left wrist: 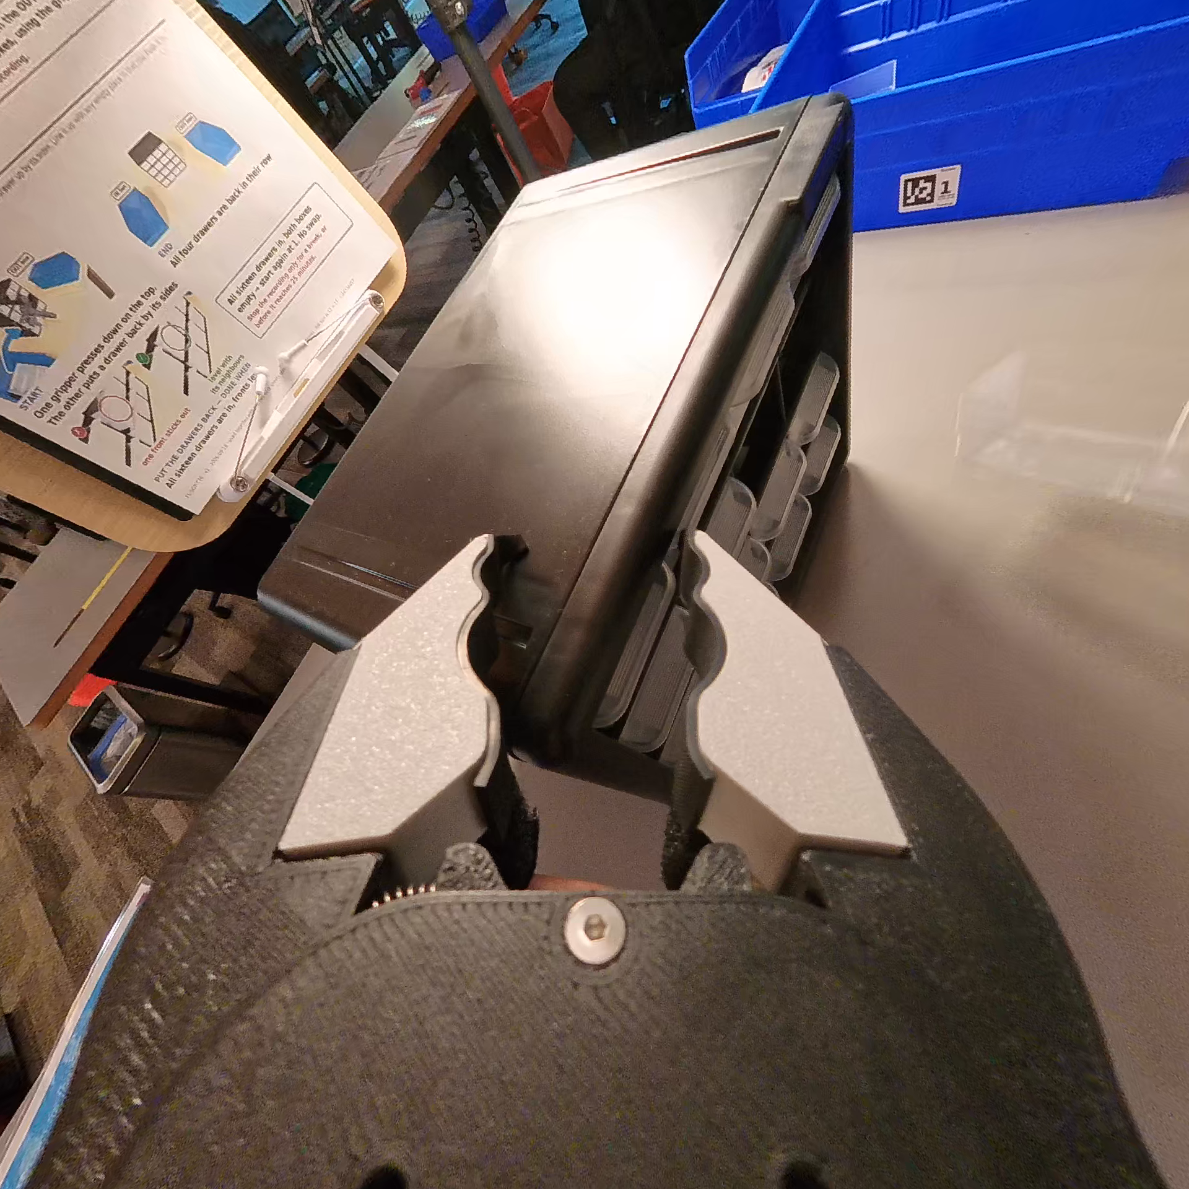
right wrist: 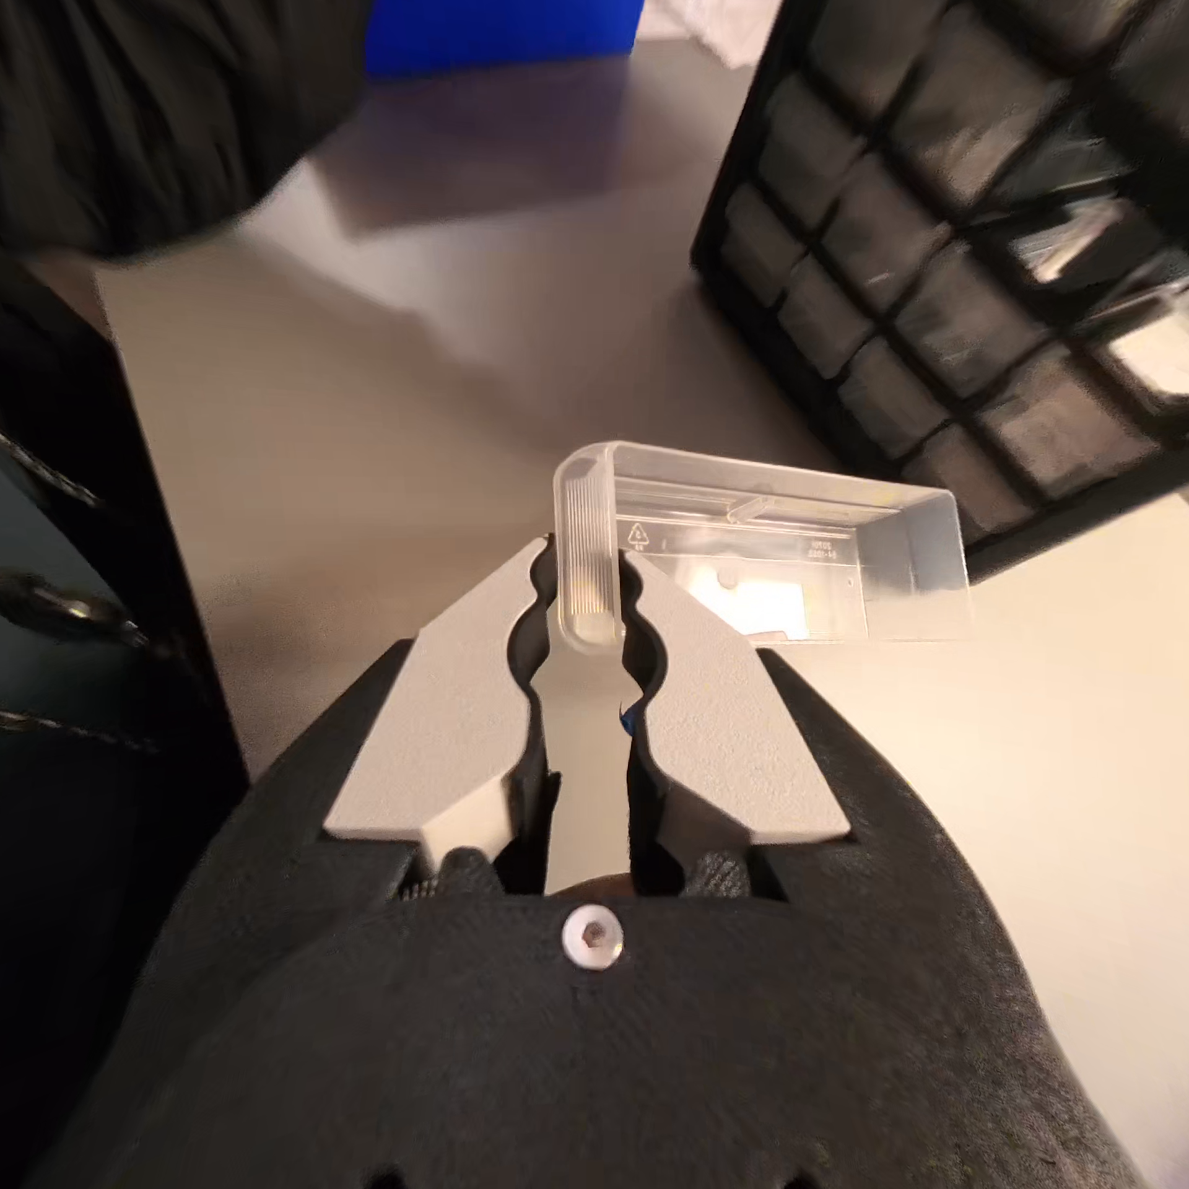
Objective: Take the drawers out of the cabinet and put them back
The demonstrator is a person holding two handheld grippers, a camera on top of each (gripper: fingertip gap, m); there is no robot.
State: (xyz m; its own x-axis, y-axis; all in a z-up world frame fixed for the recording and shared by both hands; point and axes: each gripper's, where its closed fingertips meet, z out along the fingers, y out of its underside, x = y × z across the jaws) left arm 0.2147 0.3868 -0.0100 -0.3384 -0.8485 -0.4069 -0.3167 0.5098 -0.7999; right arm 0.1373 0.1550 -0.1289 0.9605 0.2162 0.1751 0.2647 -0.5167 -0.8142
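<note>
Right wrist view puts your right gripper (right wrist: 587,579) on the ribbed handle (right wrist: 585,566) of a clear plastic drawer (right wrist: 772,547); both pads press the handle's two sides, and the drawer's body trails off to the right, out of the cabinet, above the pale tabletop (right wrist: 386,399). Just past the drawer's far end stands the black cabinet (right wrist: 965,270), its grid of compartments facing the camera (motion blur smears the upper right of it). A dark sleeve (right wrist: 148,116) fills the upper left, with a blue bin (right wrist: 502,26) behind it. In the left wrist view, your left gripper (left wrist: 595,579) stands spread, its fingers straddling the near top front edge of the cabinet (left wrist: 547,360) without clasping anything; I cannot tell whether they touch the top. Ribbed drawer handles (left wrist: 798,450) line the cabinet's front below that edge. Farther out, a large blue bin (left wrist: 1004,103) sits behind the cabinet on the table, and an instruction sheet on a wooden board (left wrist: 193,257) stands to the left.
</note>
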